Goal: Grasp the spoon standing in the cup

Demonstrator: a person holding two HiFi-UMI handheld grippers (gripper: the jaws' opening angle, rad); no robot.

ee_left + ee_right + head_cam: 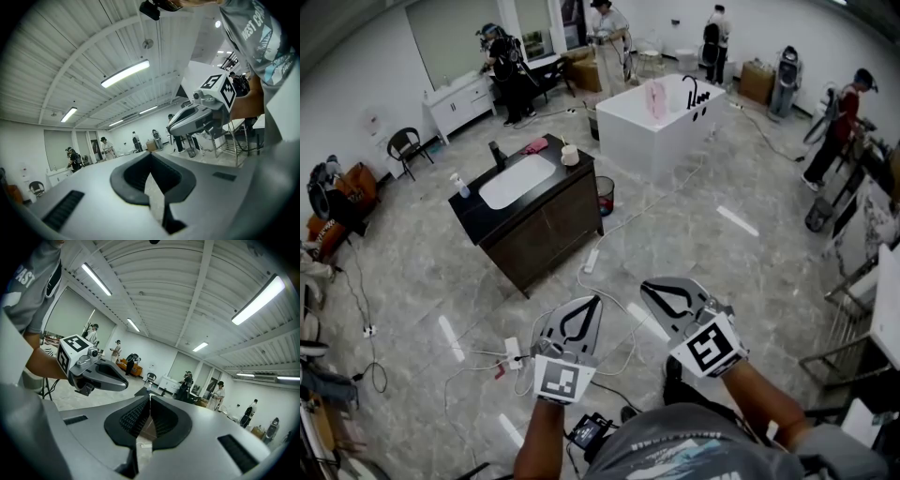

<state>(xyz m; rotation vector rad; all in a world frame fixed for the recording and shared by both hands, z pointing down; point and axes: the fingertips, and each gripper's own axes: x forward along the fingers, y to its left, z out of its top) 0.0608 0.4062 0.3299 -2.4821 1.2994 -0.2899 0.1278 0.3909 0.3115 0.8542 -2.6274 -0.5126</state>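
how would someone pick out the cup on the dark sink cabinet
Find the dark cabinet with the white basin, standing mid-floor. The cup sits on its far right corner, just right of a pink item. It is the only pale, round thing there; the black tap and spray bottle are slim.

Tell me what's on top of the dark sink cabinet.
On the cabinet: a white basin, faucet, pink cloth, pale cup and small bottle. Nothing covers them, but the cup's contents are too small to tell.
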